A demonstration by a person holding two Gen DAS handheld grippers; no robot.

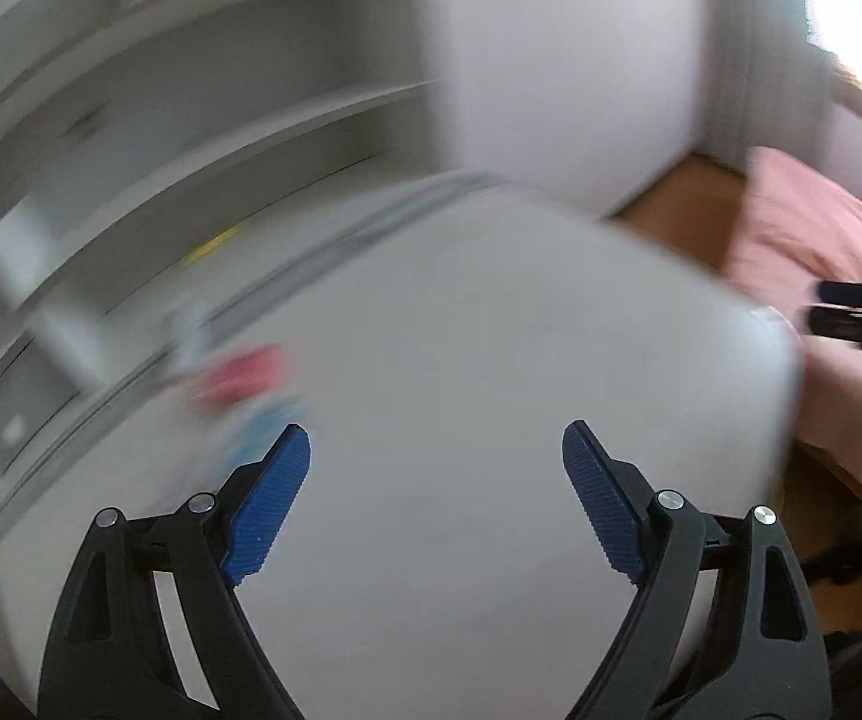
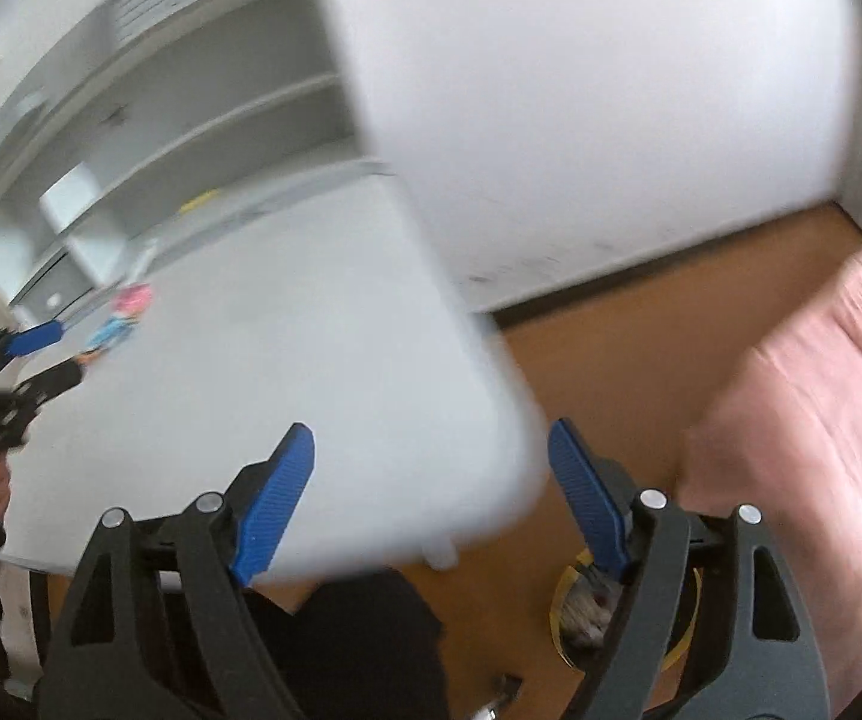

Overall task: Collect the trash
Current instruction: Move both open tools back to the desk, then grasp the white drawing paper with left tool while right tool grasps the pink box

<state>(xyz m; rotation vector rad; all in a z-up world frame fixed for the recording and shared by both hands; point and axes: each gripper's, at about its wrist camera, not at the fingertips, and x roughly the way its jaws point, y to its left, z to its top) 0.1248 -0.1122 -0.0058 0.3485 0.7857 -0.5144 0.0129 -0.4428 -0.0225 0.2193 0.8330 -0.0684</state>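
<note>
We hold the left gripper [image 1: 436, 450] low in the left wrist view with its blue pads [image 1: 269, 504] spread wide and nothing between them; beneath the gap lies only the bare white table [image 1: 490, 360]. The right gripper [image 2: 431, 450] sits at the bottom of the right wrist view, likewise released, its blue pads [image 2: 275, 504] well apart and empty, the gap straddling the rounded corner of the table [image 2: 311, 360] and the orange-brown floor [image 2: 610, 348].

Both views are smeared by blur. The trash [image 1: 239, 384] shows as a pink and pale-blue smudge on the table at left of centre in the left wrist view, just above the left pad but apart from it; what kind of item it is we cannot tell. In the right wrist view the same trash [image 2: 125, 312] lies at the far left of the table, near the left gripper [image 2: 41, 354] seen at the frame's left edge. A yellow-rimmed bin [image 2: 586, 612] stands on the floor at lower right, partly hidden behind the right gripper's finger, with greyish contents. A pink bed cover [image 2: 820, 420] fills the right side, and grey shelves [image 2: 191, 120] occupy the upper left.
</note>
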